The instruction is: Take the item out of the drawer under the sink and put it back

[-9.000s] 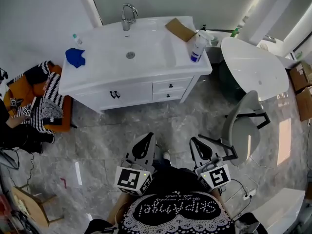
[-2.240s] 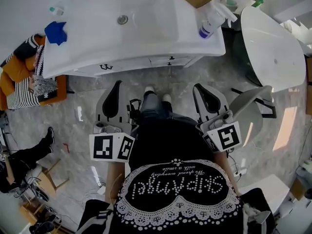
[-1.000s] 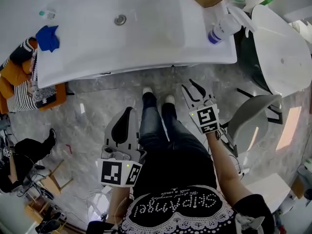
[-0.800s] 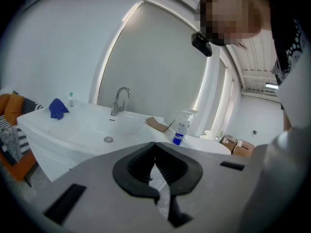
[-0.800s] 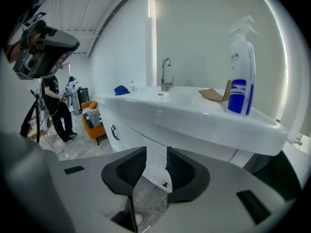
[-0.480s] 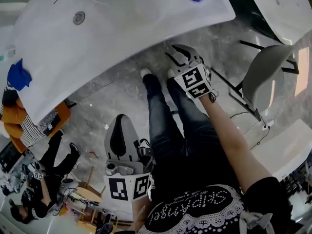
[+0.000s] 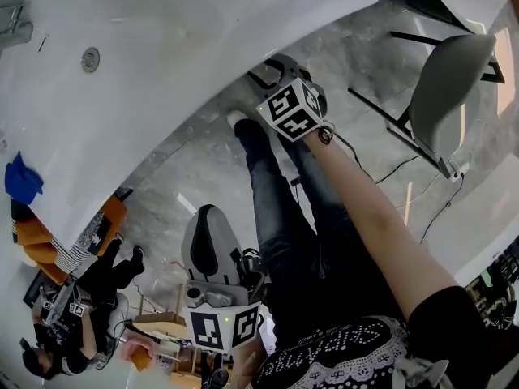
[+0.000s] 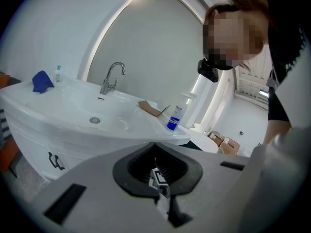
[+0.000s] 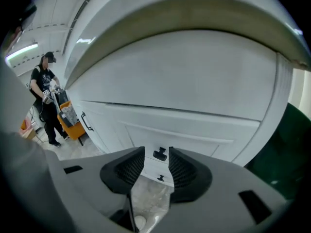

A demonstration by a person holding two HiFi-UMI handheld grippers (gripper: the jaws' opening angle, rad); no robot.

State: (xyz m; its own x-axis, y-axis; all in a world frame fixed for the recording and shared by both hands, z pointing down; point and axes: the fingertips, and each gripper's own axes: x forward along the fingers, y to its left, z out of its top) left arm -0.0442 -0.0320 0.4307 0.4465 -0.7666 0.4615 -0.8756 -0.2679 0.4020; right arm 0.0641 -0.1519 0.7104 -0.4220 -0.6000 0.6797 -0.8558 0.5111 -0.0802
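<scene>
The white sink vanity (image 7: 162, 71) fills the top of the head view. In the right gripper view its drawer front (image 9: 204, 135) is close ahead, with a small dark knob (image 9: 160, 154) and a second knob (image 9: 161, 177) on the drawer below. My right gripper (image 9: 157, 152) is open and its jaws have just been opening. The upper knob shows in the gap between the pads, which do not press on it. From above, my right gripper (image 7: 261, 73) reaches under the counter edge. My left gripper (image 7: 208, 211) hangs beside the person's legs, shut and holding nothing (image 8: 155, 144).
A grey chair (image 7: 450, 79) stands to the right with cables on the floor. On the counter are a blue cloth (image 7: 20, 177), a faucet (image 8: 111, 76), cardboard (image 8: 150, 108) and a spray bottle (image 8: 176, 115). Another person (image 9: 46, 96) stands at the far left by an orange seat (image 7: 109, 217).
My right gripper has gone forward and down to the drawers under the counter edge. My left gripper has sunk a little beside the legs. The head leans further over the sink.
</scene>
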